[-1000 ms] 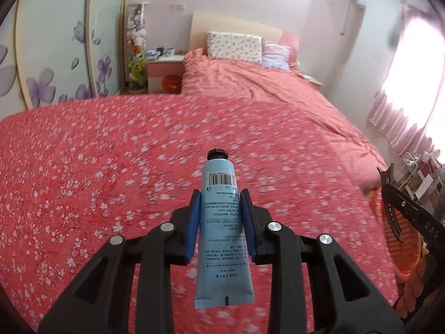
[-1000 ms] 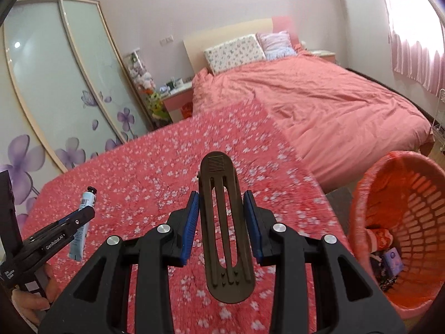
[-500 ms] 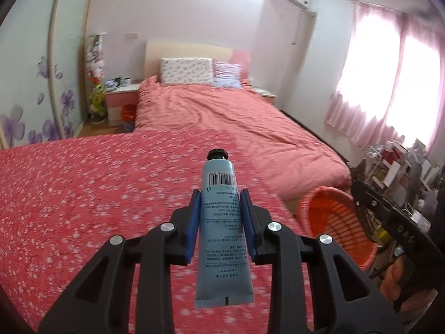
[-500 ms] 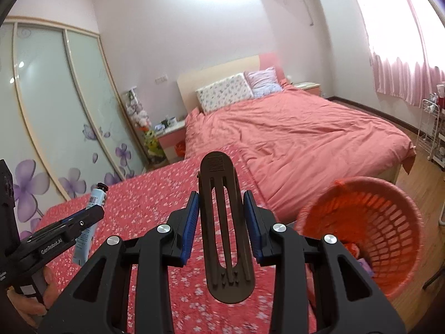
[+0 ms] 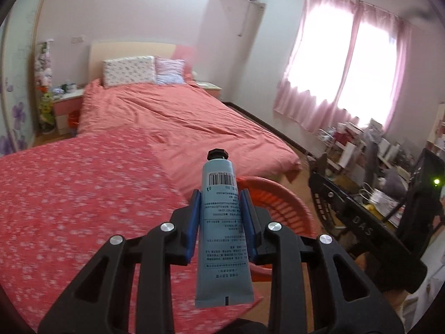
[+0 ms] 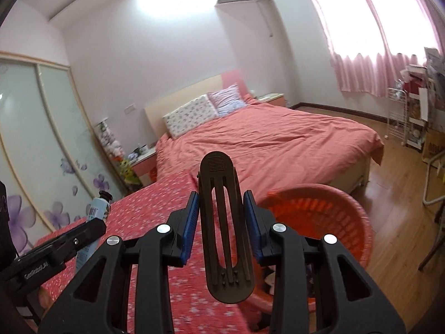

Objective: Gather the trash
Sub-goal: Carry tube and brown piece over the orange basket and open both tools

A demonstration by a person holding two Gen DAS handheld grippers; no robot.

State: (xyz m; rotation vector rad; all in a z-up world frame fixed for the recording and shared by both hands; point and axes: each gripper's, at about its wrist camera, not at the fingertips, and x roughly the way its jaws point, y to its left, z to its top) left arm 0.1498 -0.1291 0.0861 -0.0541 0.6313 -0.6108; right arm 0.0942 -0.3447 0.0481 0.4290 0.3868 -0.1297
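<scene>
My left gripper (image 5: pixel 220 204) is shut on a light blue tube (image 5: pixel 222 222) with a black cap and a barcode, cap pointing forward. Just beyond it stands an orange plastic basket (image 5: pixel 281 197), partly hidden by the tube and fingers. My right gripper (image 6: pixel 222 208) is shut on a dark brown slotted hair clip (image 6: pixel 222 222), held upright. The same orange basket (image 6: pixel 328 211) lies to its right and below, with some items inside. In the right wrist view the left gripper (image 6: pixel 94 226) shows at the left edge with the blue tube (image 6: pixel 97 211).
A red floral spread (image 5: pixel 69 194) covers the near surface at left. Behind it is a bed with a pink cover (image 5: pixel 189 119) and pillows. Cluttered shelves (image 5: pixel 361 150) stand at right under a pink-curtained window. Wooden floor (image 6: pixel 395 194) lies beyond the basket.
Both grippers have swung to the right, away from the floral spread. The orange basket has come into the left wrist view and nearer the middle of the right wrist view. Both grips are unchanged.
</scene>
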